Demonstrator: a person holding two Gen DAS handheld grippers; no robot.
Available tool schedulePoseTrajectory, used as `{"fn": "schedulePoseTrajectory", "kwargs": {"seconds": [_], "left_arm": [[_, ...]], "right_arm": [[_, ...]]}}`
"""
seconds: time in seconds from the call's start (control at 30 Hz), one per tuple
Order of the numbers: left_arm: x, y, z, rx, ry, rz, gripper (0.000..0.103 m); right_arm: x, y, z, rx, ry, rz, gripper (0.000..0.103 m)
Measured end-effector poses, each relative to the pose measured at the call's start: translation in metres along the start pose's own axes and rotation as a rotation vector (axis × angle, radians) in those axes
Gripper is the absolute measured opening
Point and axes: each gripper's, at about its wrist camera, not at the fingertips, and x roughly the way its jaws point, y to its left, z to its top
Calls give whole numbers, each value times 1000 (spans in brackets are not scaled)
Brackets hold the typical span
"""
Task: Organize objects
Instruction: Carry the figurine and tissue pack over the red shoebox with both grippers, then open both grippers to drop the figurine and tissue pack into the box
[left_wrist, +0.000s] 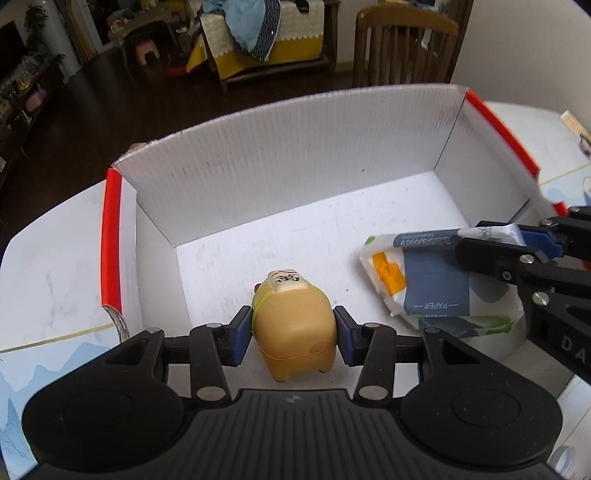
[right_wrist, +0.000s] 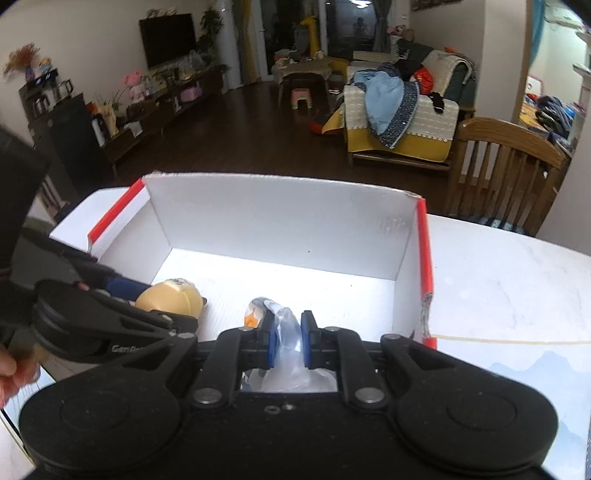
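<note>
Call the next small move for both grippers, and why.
Probably open both. The left gripper holds the tan toy figurine and the right gripper pinches the tissue pack, both already low inside the white box.

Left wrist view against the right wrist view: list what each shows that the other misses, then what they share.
Only the left wrist view: the tissue pack's printed face and the left gripper clamping the toy. Only the right wrist view: the television and a hand. Both: the white box, toy, pack, right gripper, wooden chair.
</note>
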Motion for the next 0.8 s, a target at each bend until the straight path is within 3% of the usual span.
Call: {"fn": "schedulePoseTrajectory", "kwargs": {"seconds": [0.33,0.43,0.5,0.57,0.6,0.8], "left_arm": [[16,2,10,-10,117,-28,47],[17,-1,10,1,133,-40,49],[15,-2,9,10,126,-33,55],[11,-2,10,-6,116,-44,59],[11,0,12,-8,109,-42,59],[-6,1,13,-16,46,-37,59]], "right_arm": [[9,7,-6,-26,81,2,15],[16,3,-3,-41,110,16,22],[16,5,-4,-53,115,10,26],[14,5,-4,-57,113,7,45],[13,4,-3,-56,107,7,50],[-6,5,3,-55,75,11,56]]}}
